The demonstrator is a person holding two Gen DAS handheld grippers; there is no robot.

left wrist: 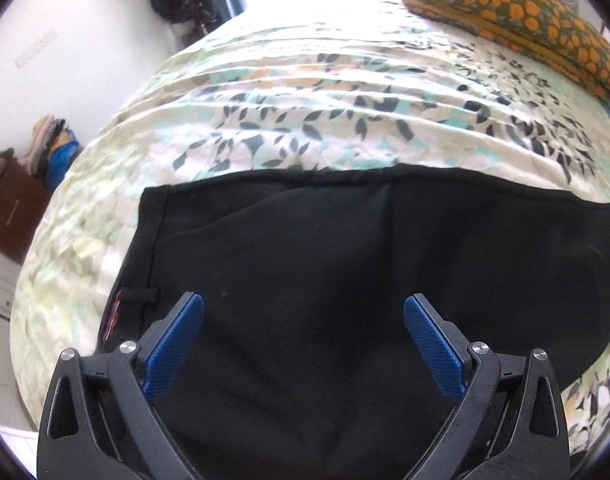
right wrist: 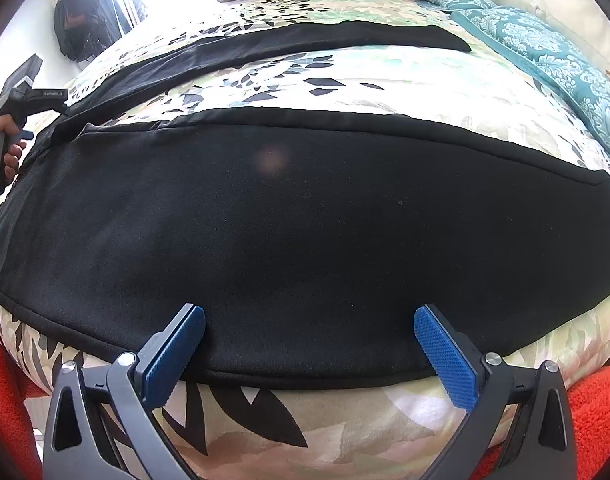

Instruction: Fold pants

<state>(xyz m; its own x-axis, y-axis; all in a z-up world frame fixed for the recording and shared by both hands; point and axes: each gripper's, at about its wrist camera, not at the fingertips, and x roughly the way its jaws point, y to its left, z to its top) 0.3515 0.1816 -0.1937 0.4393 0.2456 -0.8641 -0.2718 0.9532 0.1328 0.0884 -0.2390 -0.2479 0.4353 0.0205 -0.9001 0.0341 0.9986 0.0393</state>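
Black pants (left wrist: 325,264) lie flat on a bed with a leaf-print sheet (left wrist: 265,120). My left gripper (left wrist: 303,308) hovers open over the waist end, blue pads wide apart, nothing between them. In the right wrist view one pant leg (right wrist: 285,220) stretches across the bed just ahead, and the other leg (right wrist: 305,42) lies farther back, spread apart from it. My right gripper (right wrist: 309,320) is open above the near edge of the close leg. The left gripper's body (right wrist: 21,92), held by a hand (right wrist: 9,148), shows at the far left edge.
An orange-flowered folded cloth (left wrist: 517,12) sits at the head of the bed. A teal patterned cloth (right wrist: 545,60) lies along the right side. Red fabric (right wrist: 593,412) is at the near corners. A brown box with stacked clothes (left wrist: 21,200) stands left of the bed.
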